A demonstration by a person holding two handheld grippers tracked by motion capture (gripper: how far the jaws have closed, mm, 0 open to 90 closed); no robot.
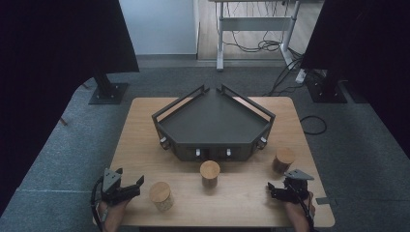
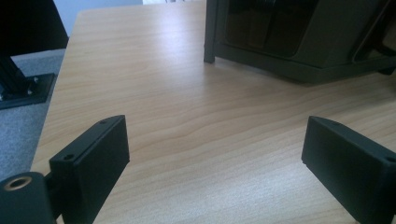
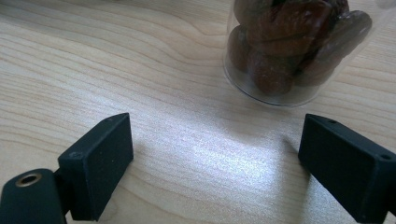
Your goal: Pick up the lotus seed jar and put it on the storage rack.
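Right gripper view: clear jar (image 3: 292, 51), brown fruit

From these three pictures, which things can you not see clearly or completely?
- Jar, right gripper view: top cut off by the upper edge; its brown contents are too blurred to identify.
- Dark rack, left gripper view: cut off by the top and right edges.
- Knobs on the rack's front, high view: too small to read.

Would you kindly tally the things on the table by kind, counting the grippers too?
Wooden-lidded jars: 3, the left jar, the middle jar and the right jar.
Dark corner shelf unit: 1.
Handheld grippers: 2, the left gripper and the right gripper, both open with nothing between the jaws.
Total: 6.
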